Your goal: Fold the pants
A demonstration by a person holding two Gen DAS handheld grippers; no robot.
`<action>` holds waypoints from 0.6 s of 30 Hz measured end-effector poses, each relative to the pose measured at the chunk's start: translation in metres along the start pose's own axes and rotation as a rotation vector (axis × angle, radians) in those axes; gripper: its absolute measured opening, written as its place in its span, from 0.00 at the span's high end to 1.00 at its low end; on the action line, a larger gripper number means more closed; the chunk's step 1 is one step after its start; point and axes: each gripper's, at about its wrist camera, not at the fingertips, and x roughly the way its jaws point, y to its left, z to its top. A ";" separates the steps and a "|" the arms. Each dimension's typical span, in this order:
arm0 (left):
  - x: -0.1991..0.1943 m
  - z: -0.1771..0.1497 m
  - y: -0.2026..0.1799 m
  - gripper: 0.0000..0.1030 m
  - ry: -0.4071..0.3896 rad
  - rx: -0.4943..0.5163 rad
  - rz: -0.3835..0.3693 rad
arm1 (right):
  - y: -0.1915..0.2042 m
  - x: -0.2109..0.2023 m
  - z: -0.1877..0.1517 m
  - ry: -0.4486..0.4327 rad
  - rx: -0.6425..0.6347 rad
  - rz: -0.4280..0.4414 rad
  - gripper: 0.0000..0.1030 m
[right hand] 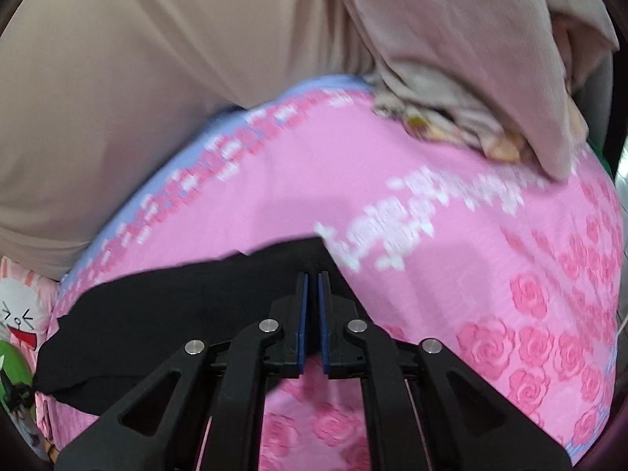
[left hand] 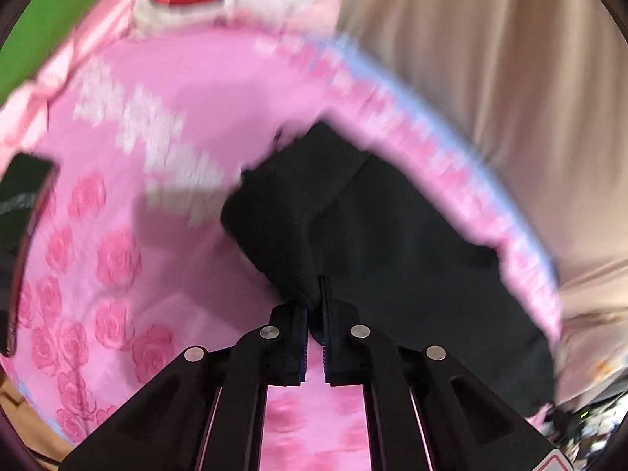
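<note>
Pinching black pants [left hand: 392, 235] — both grippers' fingers [left hand: 329, 306] — pink blanket [left hand: 117, 235].

Both wrist views look steeply down along their fingers, close over the pink bedspread [left hand: 117, 235], and share the black pants [left hand: 392, 235] with beige clothing [right hand: 117, 78] behind.

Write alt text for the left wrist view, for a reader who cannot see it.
The left tongs are shut on a bunched fold of the black pants, which lie on a pink bedspread printed with roses. Beige fabric fills the upper right, and the picture is blurred.
</note>
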 end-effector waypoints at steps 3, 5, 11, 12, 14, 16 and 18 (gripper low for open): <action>-0.003 -0.018 0.006 0.90 -0.043 -0.032 -0.019 | -0.010 -0.016 -0.013 -0.020 0.043 0.020 0.85; -0.014 -0.025 0.004 0.78 -0.082 -0.036 -0.044 | -0.011 -0.030 -0.020 -0.046 0.051 0.038 0.50; -0.015 -0.030 -0.015 0.35 -0.095 -0.035 -0.104 | 0.003 -0.042 -0.028 -0.024 0.099 0.219 0.28; -0.010 -0.032 -0.020 0.33 -0.091 -0.037 -0.101 | 0.006 -0.033 -0.029 0.004 0.115 0.250 0.28; 0.002 -0.032 -0.025 0.33 -0.069 -0.050 -0.092 | 0.016 -0.018 -0.030 0.041 0.123 0.254 0.28; 0.017 -0.030 -0.025 0.36 -0.030 -0.078 -0.101 | 0.028 0.004 -0.026 0.073 0.132 0.269 0.28; 0.029 -0.024 -0.027 0.58 0.007 -0.092 -0.101 | 0.039 0.018 -0.017 0.074 0.104 0.267 0.55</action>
